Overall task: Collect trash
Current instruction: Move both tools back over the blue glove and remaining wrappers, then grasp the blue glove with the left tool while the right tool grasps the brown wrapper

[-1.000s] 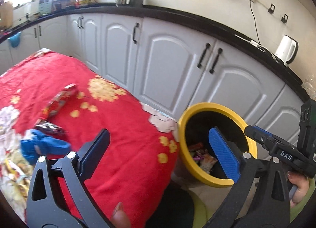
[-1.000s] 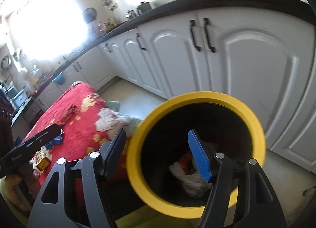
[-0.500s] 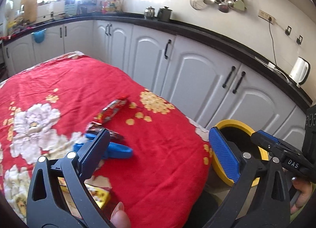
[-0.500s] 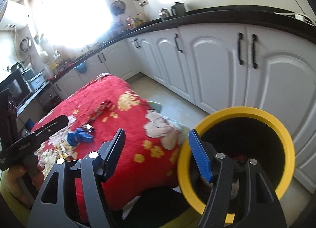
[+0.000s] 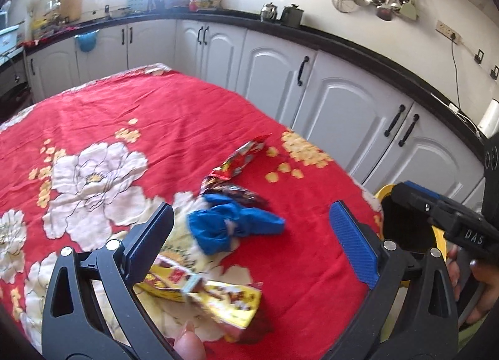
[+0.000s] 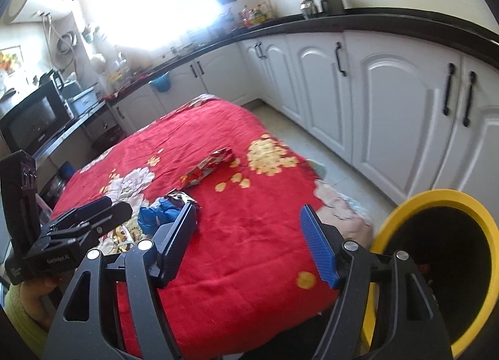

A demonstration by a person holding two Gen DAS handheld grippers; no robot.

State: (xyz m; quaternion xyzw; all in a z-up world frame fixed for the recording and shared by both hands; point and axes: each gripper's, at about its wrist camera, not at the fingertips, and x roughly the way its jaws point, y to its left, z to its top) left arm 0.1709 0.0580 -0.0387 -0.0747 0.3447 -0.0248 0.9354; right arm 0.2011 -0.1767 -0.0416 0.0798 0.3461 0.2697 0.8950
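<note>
1. The left gripper [image 5: 249,229] hangs over the near end of the table, its jaws spread wide with nothing between them. The right gripper [image 6: 249,232] is also spread and empty; its jaws have just been opening a little further. It sits beside the yellow bin [image 6: 436,201], which stands on the floor off the table's right corner.
2. Nearest on the red floral tablecloth [image 5: 156,110] lies a yellow snack wrapper [image 5: 218,294], flattened and crinkled. It is probably very light and slippery, so a pinch across a raised crease or an end should hold better than one on the flat face. Its long axis runs left to right across the left wrist view.
3. Just beyond it is a crumpled blue bag [image 5: 230,223], soft and bulky; its bunched middle looks the easiest grab. It lies lengthwise left to right.
4. Touching its far side is a dark foil wrapper [image 5: 240,193], partly hidden.
5. Farthest is a red foil packet [image 5: 241,159], long and thin, pointing away towards the white cabinets [image 5: 343,104].
</note>
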